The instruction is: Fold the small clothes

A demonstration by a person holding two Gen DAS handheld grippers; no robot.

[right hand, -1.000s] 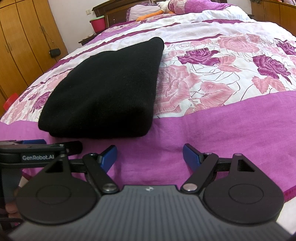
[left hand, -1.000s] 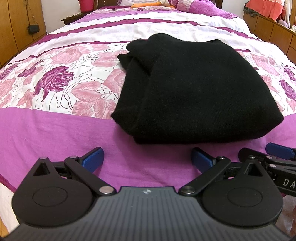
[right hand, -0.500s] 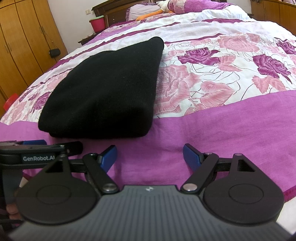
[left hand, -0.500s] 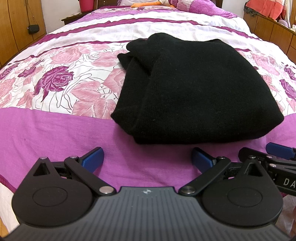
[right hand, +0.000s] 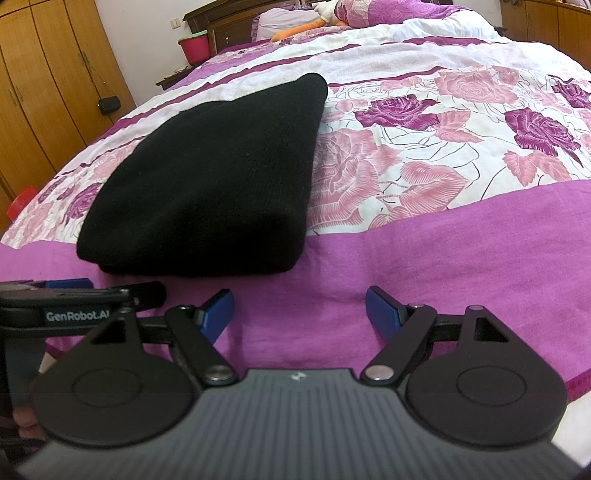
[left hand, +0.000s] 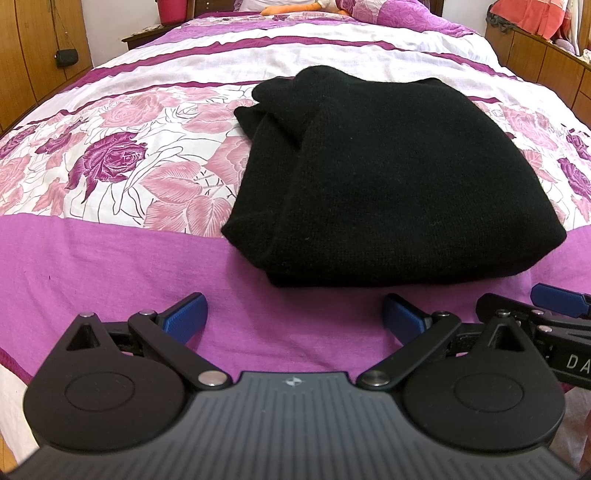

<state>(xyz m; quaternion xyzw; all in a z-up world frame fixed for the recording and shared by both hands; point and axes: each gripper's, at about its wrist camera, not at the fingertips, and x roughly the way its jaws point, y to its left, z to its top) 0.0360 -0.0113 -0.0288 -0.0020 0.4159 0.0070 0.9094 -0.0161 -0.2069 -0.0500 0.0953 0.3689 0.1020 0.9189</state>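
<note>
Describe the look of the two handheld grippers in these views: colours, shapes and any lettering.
Both match: the left gripper and right gripper have a ribbed dark grey body, two round black discs, black link arms with silver pivot pins and blue fingertips. White lettering "GenRobot.AI" runs along the left gripper's side.

A bedsheet (left hand: 110,266) with purple bands and pink and purple roses covers the bed. At 11 o'clock in the right wrist view, a red bucket (right hand: 194,46) stands on a small dark table, beside a wooden headboard (right hand: 236,26). At 9 o'clock, wooden wardrobe doors (right hand: 48,74) stand, with a small black pouch (right hand: 108,105) hanging there.
</note>
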